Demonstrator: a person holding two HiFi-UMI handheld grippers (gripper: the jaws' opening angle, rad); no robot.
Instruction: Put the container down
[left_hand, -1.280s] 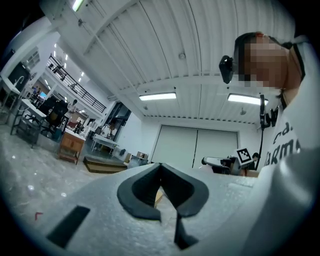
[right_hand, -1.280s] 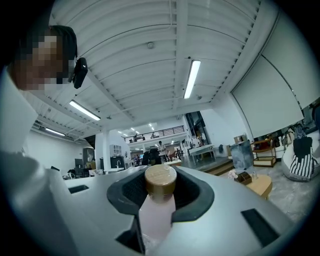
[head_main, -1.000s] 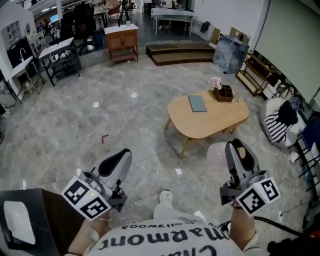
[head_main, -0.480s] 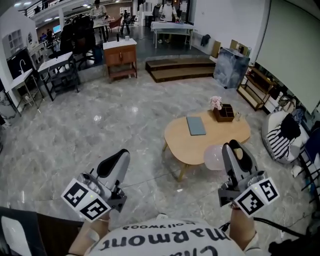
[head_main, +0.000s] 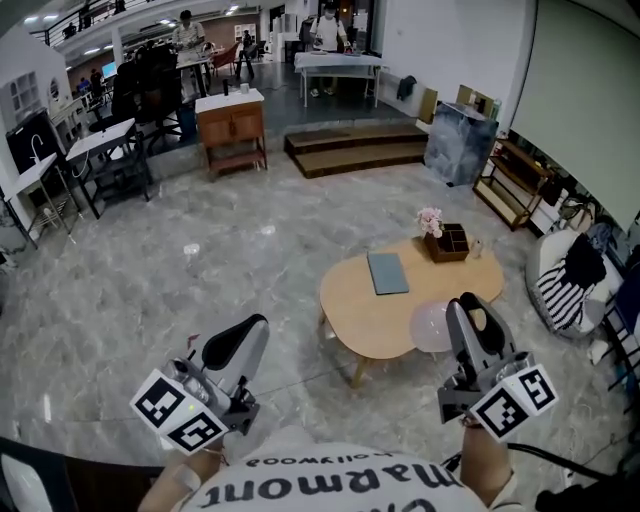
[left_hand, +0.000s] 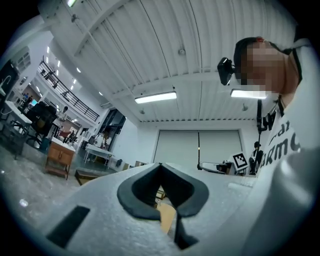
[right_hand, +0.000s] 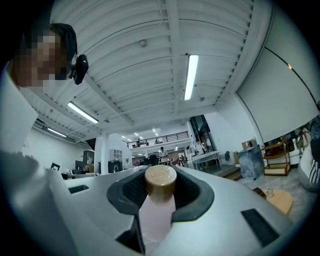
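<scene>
Pink translucent bottle (right_hand: 156, 215), tan-capped; I judge it light, rigid, slick; my right gripper (head_main: 470, 305) clamps it below the cap, near the wooden table (head_main: 365, 320); left gripper (head_main: 250, 330) closed, empty.

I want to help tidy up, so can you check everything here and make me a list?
Surface: oval wooden table, front part bare.
Job's things: pink container with brown lid, not yet put down.
Clutter: grey book, wooden box and pink flowers on the table.
Grippers: right tongs shut on the container; left tongs shut, empty.
Cables: black cable by the right arm.
Surroundings: grey stone floor, wooden cabinet, low steps, people far off.
</scene>
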